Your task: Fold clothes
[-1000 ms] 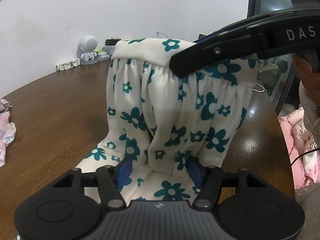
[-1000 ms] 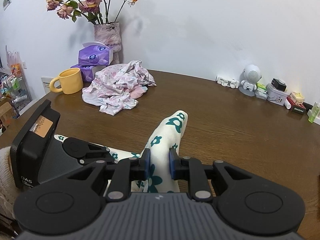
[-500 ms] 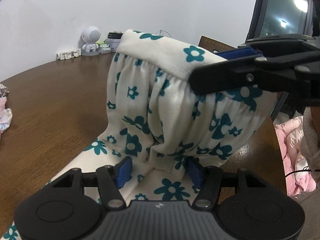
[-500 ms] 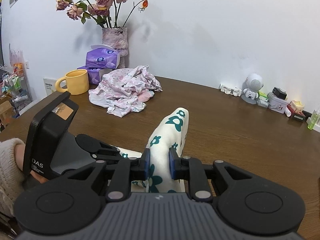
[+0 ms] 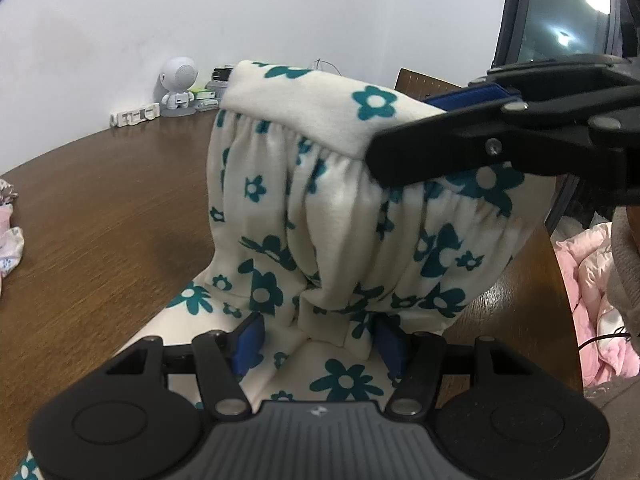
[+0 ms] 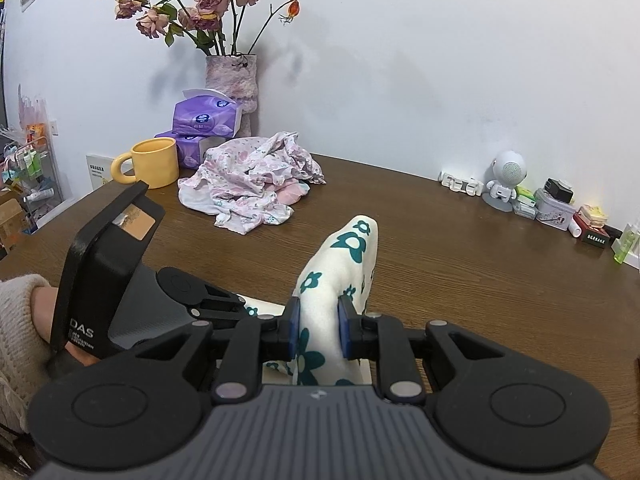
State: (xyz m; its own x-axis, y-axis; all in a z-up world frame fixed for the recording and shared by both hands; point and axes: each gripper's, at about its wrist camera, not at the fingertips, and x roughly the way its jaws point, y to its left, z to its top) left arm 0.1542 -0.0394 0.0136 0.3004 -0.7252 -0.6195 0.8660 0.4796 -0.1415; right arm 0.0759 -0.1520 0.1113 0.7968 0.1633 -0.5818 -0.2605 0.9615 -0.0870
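Near the front edge of the brown wooden table (image 6: 460,248), the white garment with teal flowers (image 5: 332,208) is held up off the wood by its gathered waistband, the rest of it trailing down flat toward the person. The right gripper (image 6: 319,332) has its blue pads pressed together on a fold of that waistband, which pokes up between them like a peak. The left gripper (image 5: 318,338) stands about half spread, its blue pads on either side of a lower fold of the cloth; whether they actually press it I cannot tell. A cream knitted sleeve (image 6: 16,320) shows behind the left tool. Ahead of the garment the tabletop lies bare for a wide stretch. Farther back on the left sits a crumpled pink floral garment (image 6: 252,184), with a yellow mug (image 6: 154,162), purple tissue packs (image 6: 206,118) and a vase of dried roses (image 6: 232,80) against the wall. Along the far right edge stand a small white robot figure (image 6: 505,176) and several little boxes.
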